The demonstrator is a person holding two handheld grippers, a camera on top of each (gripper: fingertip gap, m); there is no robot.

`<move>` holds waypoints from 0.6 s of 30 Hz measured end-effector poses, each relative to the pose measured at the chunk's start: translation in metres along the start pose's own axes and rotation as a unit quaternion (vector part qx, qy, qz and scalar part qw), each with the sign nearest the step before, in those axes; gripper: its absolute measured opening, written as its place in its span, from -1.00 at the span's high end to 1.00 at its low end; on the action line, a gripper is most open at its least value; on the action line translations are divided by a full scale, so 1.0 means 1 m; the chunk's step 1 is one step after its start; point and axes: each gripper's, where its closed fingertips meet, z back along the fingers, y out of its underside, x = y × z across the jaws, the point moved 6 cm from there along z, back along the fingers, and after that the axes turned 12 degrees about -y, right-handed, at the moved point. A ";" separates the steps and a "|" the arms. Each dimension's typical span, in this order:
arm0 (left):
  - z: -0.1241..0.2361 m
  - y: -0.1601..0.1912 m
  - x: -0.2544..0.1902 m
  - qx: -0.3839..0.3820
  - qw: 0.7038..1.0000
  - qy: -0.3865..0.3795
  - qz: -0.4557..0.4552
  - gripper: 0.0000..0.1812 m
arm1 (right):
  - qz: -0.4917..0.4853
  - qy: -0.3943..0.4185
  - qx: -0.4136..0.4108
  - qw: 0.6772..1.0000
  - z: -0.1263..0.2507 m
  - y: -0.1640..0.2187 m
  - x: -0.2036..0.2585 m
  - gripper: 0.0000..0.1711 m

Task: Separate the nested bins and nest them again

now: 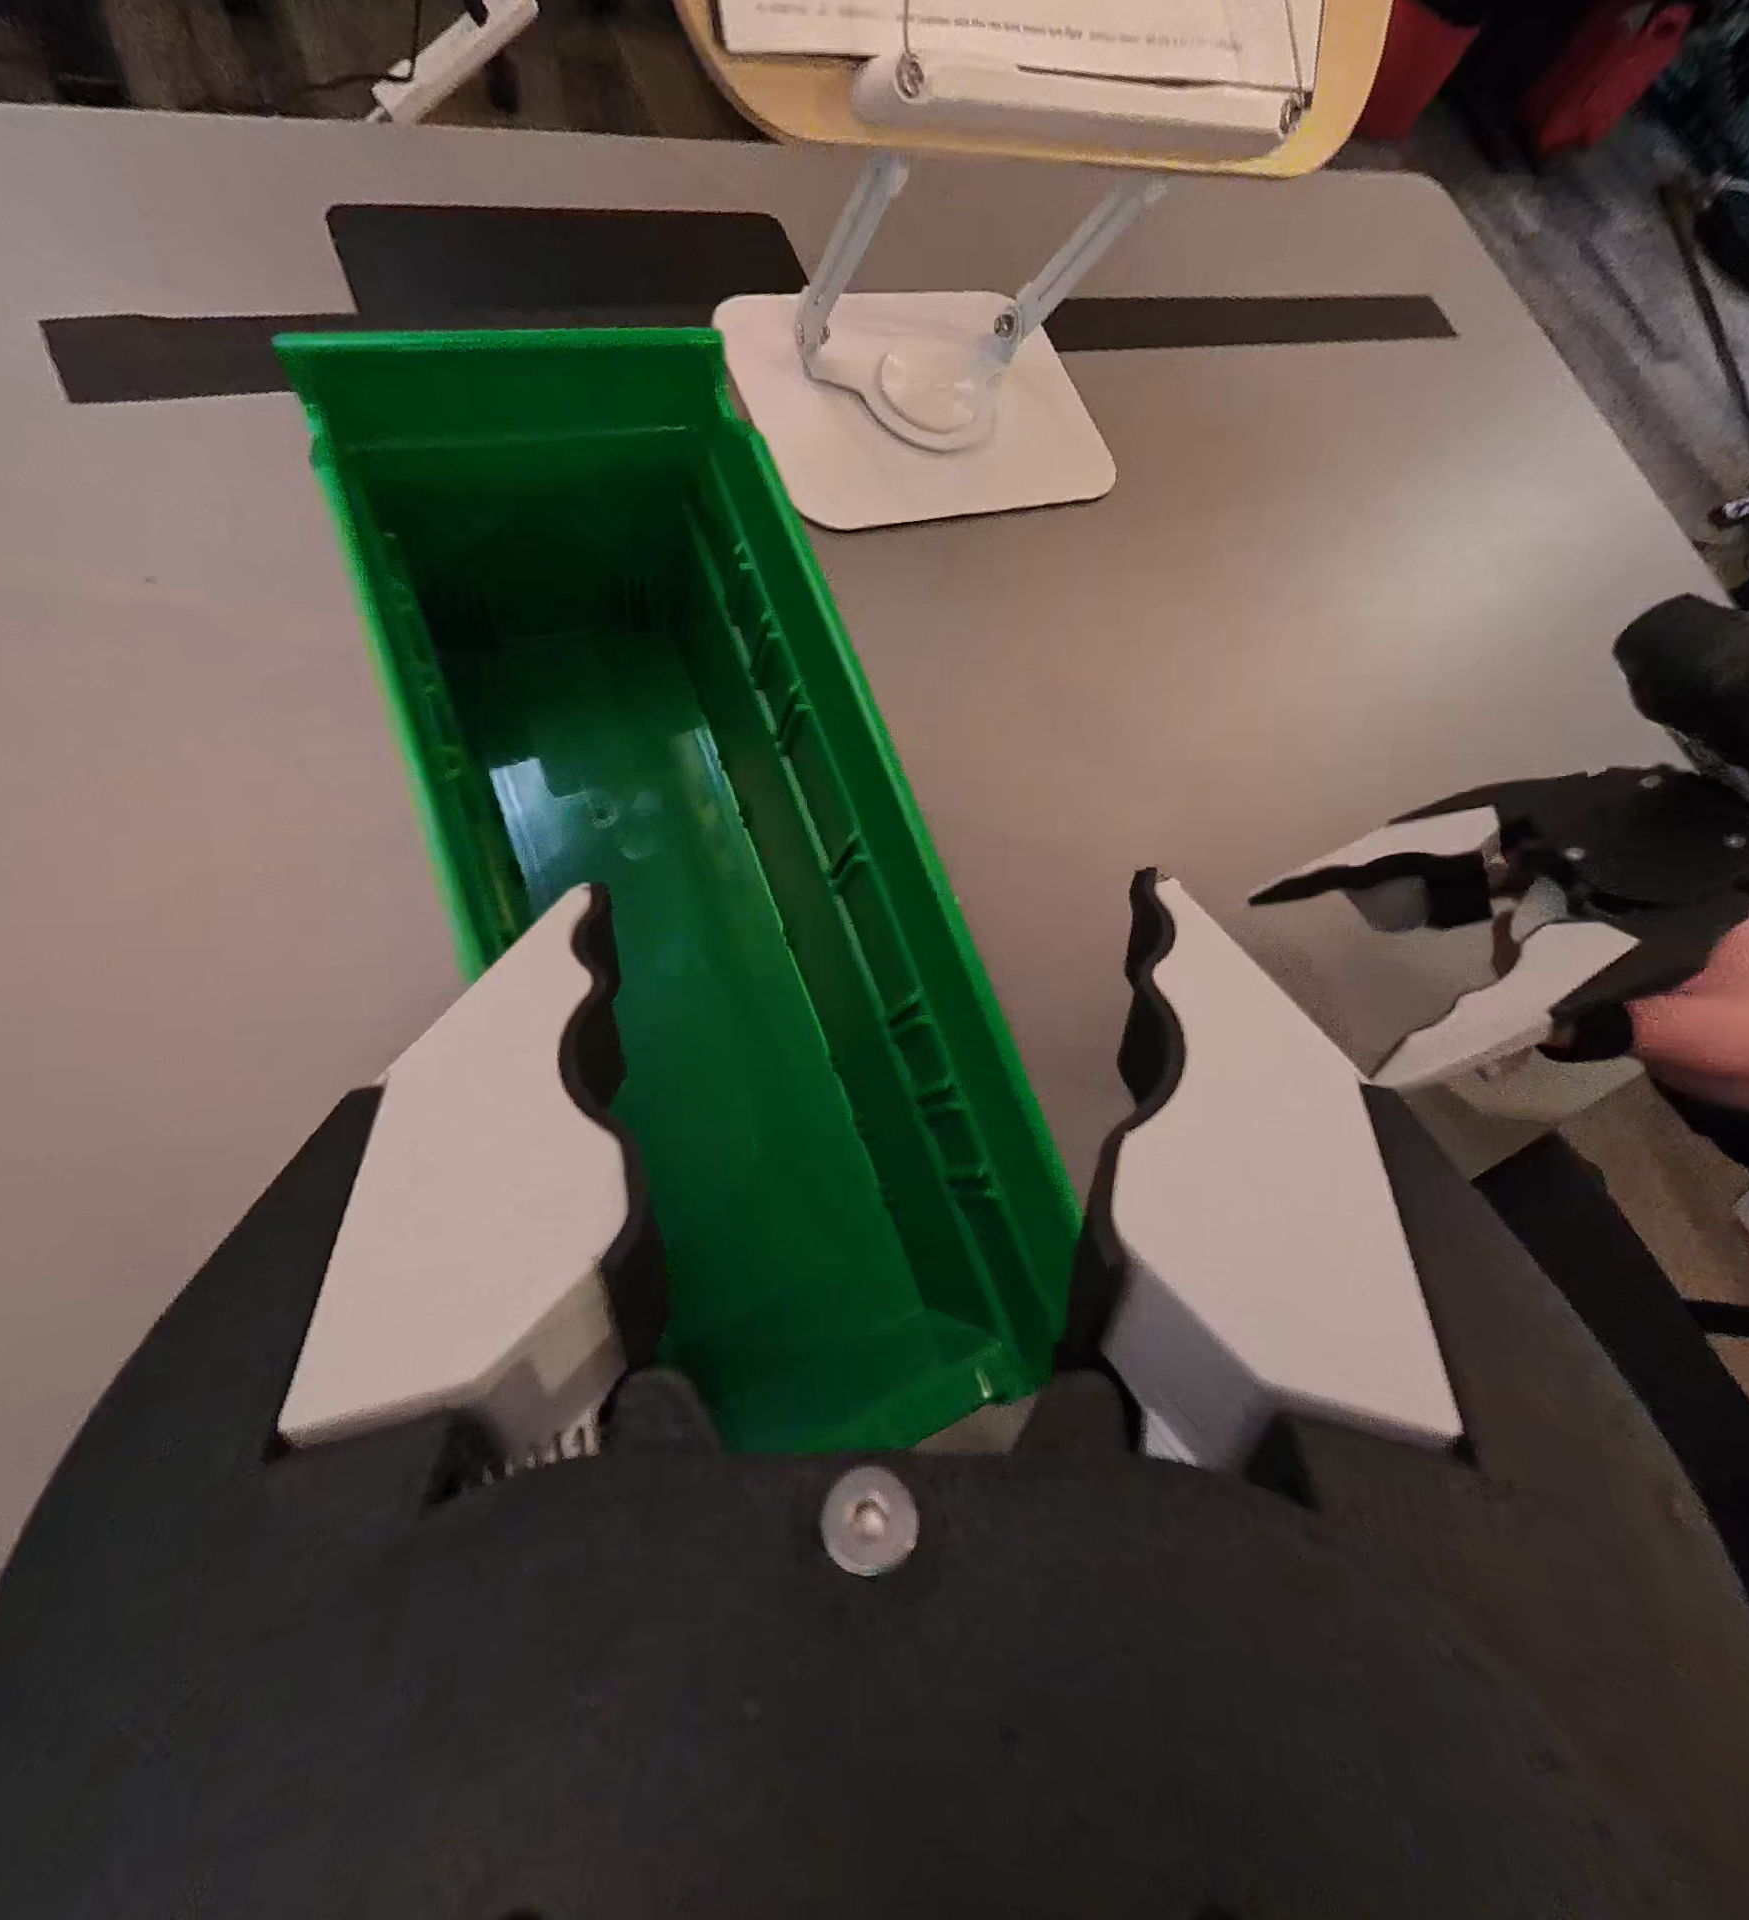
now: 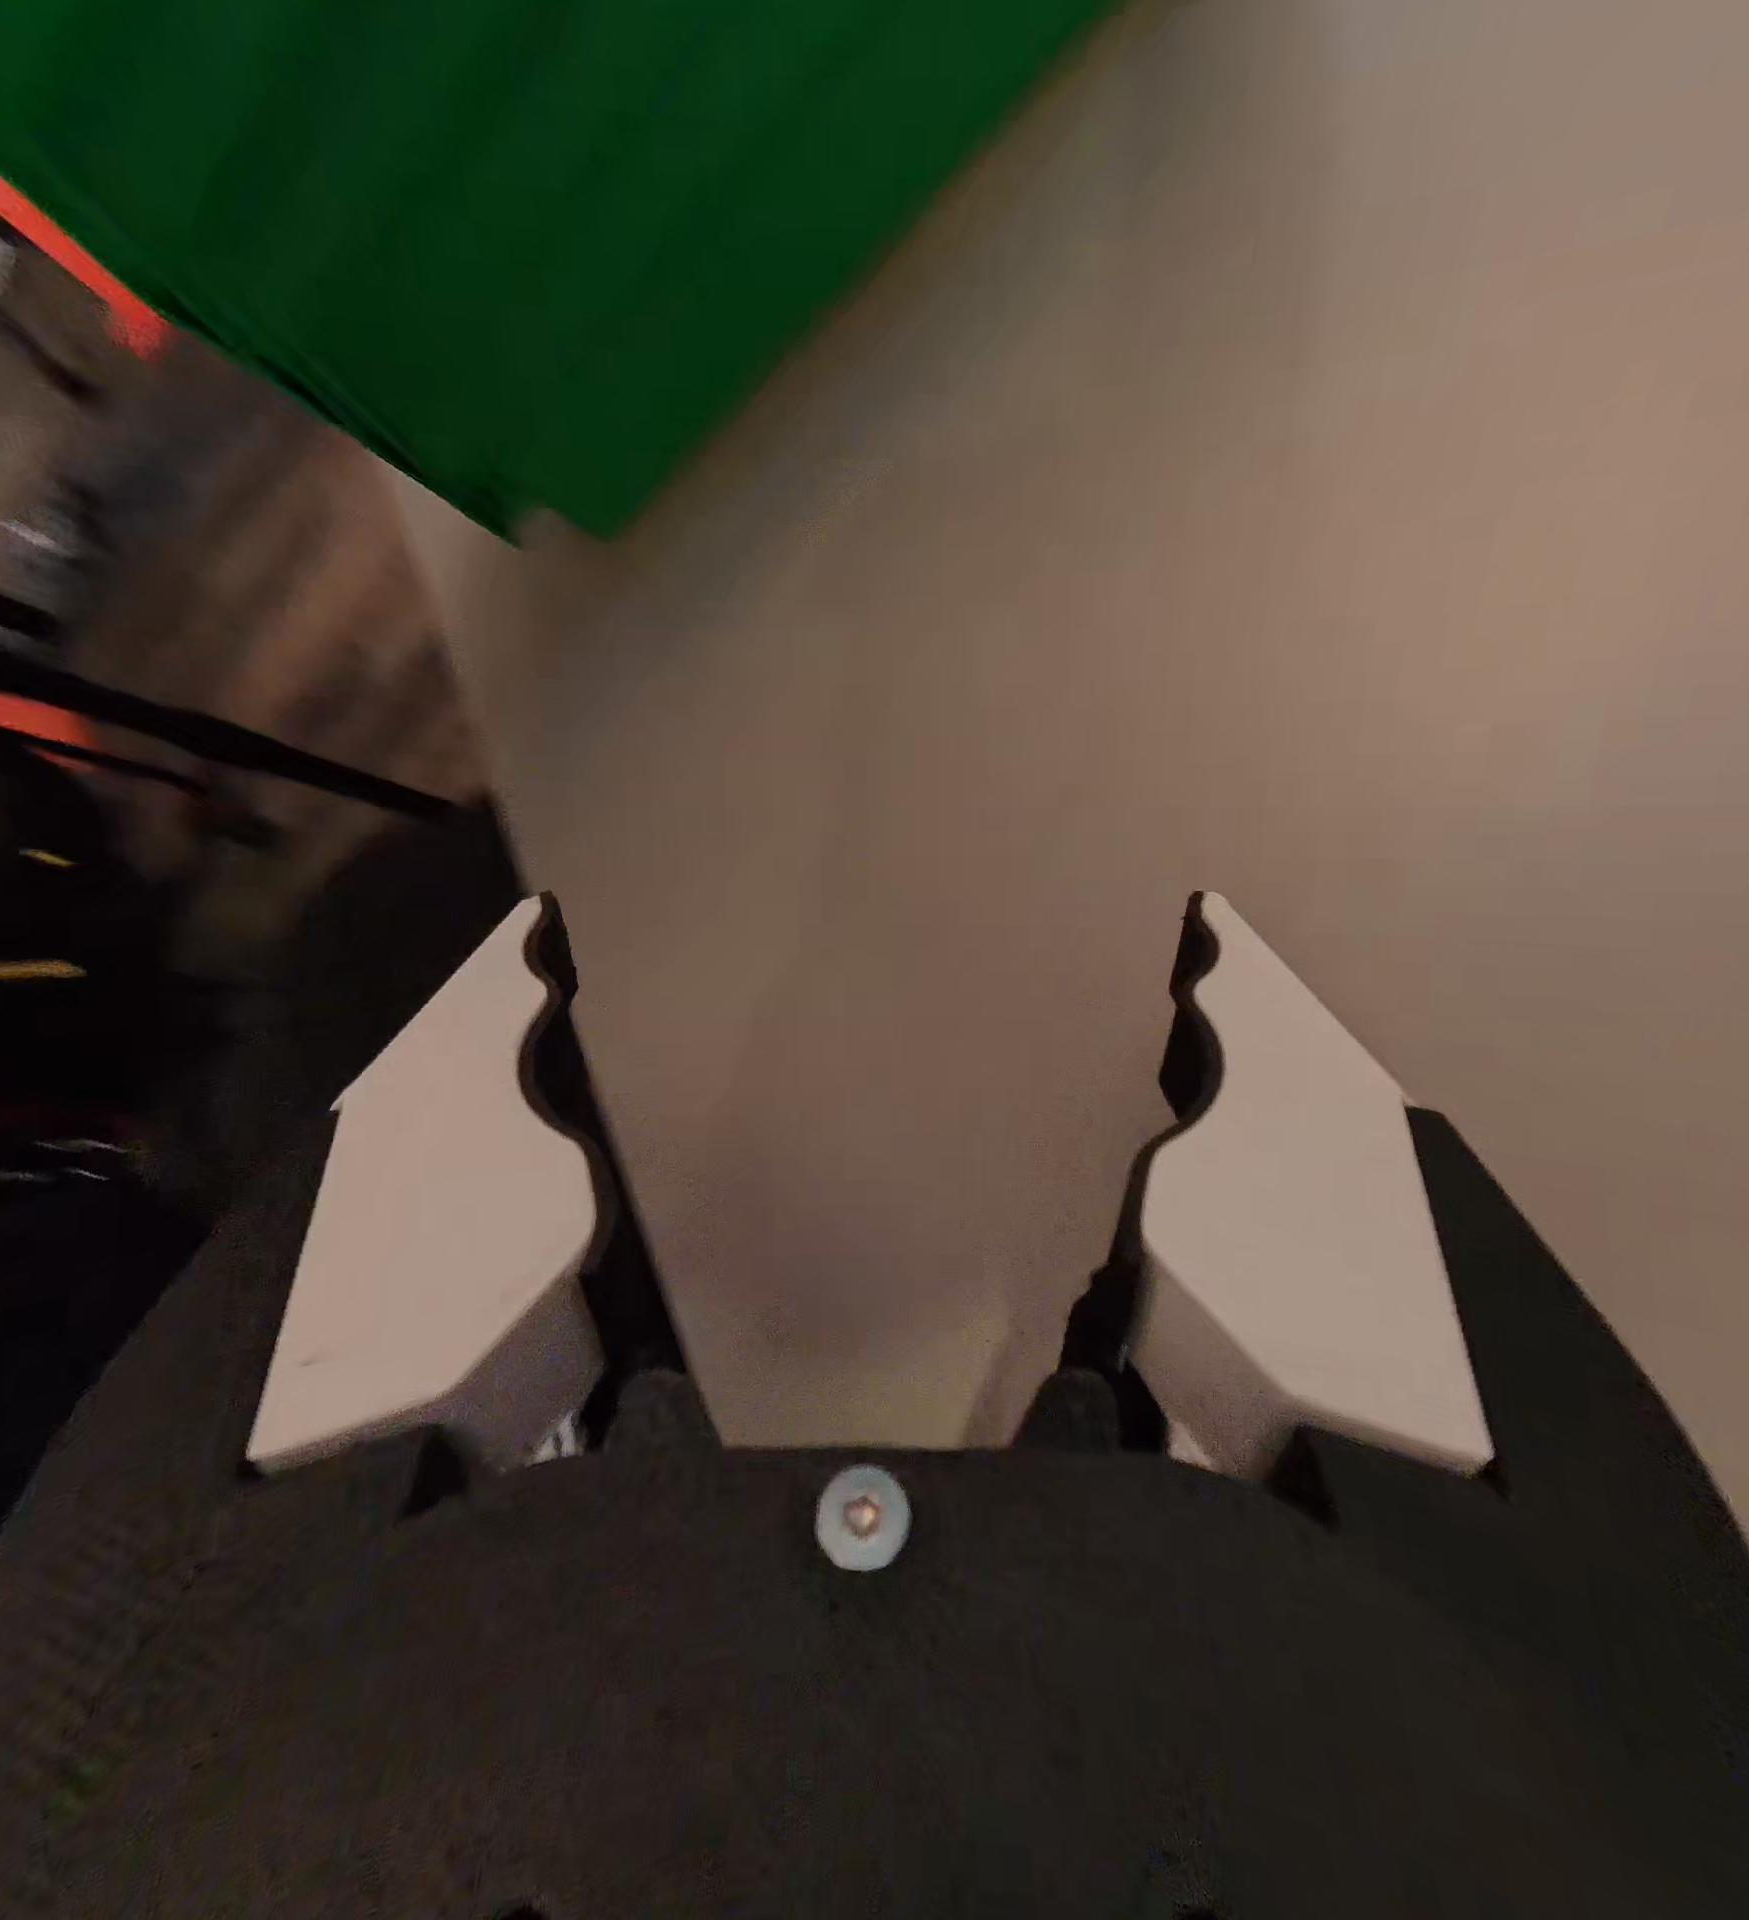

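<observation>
Printed lines ran across a white sheet [image 1: 1015, 26] clipped to a wooden board on the white stand [image 1: 917, 405], which stood just beyond the far right corner of the green bin [image 1: 745, 1039]; they were too small and blurred to read. No other writing, number or sign showed on the bin or elsewhere.

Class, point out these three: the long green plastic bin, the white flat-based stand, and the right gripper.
Long green plastic bin [image 1: 631, 790]: left wrist view, inner floor.
White flat-based stand [image 1: 1046, 457]: left wrist view, bare base plate.
Right gripper [image 2: 870, 914]: right wrist view, midway between fingertips.
</observation>
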 end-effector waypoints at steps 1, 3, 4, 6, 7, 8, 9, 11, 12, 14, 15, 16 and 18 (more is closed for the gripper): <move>-0.003 -0.002 -0.004 0.004 1.000 -0.003 -0.008 -0.05 | 0.008 0.031 0.029 0.999 0.004 0.006 -0.010 -0.32; -0.012 -0.003 -0.006 0.020 0.999 -0.031 -0.029 -0.08 | 0.027 0.102 0.082 0.991 0.013 0.016 -0.032 -0.29; -0.017 -0.003 -0.006 0.031 0.998 -0.047 -0.038 -0.11 | 0.037 0.128 0.103 0.986 0.016 0.020 -0.041 -0.28; -0.026 -0.001 -0.007 0.050 0.996 -0.056 -0.046 -0.15 | 0.040 0.161 0.137 0.977 0.019 0.029 -0.055 -0.27; -0.030 0.001 -0.007 0.061 0.995 -0.057 -0.046 -0.19 | 0.050 0.174 0.146 0.972 0.020 0.032 -0.059 -0.22; -0.035 0.004 -0.007 0.075 0.994 -0.060 -0.047 -0.23 | 0.062 0.184 0.153 0.969 0.020 0.032 -0.061 -0.19; -0.039 0.008 -0.007 0.088 0.993 -0.060 -0.048 -0.23 | 0.069 0.190 0.161 0.966 0.019 0.033 -0.062 -0.18; -0.046 0.013 -0.007 0.104 0.992 -0.059 -0.046 -0.25 | 0.091 0.202 0.174 0.959 0.018 0.035 -0.062 -0.17; -0.049 0.015 -0.005 0.110 0.990 -0.069 -0.050 -0.28 | 0.111 0.204 0.169 0.958 0.018 0.038 -0.062 -0.19; -0.050 0.014 -0.006 0.116 0.989 -0.077 -0.050 -0.32 | 0.131 0.196 0.129 0.963 0.018 0.042 -0.062 -0.20; -0.051 0.014 -0.005 0.119 0.988 -0.084 -0.051 -0.33 | 0.138 0.193 0.115 0.965 0.018 0.043 -0.062 -0.20; -0.052 0.013 -0.004 0.121 0.986 -0.096 -0.054 -0.36 | 0.141 0.191 0.110 0.965 0.019 0.043 -0.063 -0.18; -0.049 0.007 -0.002 0.112 0.986 -0.110 -0.056 -0.36 | 0.137 0.195 0.108 0.965 0.020 0.042 -0.065 -0.11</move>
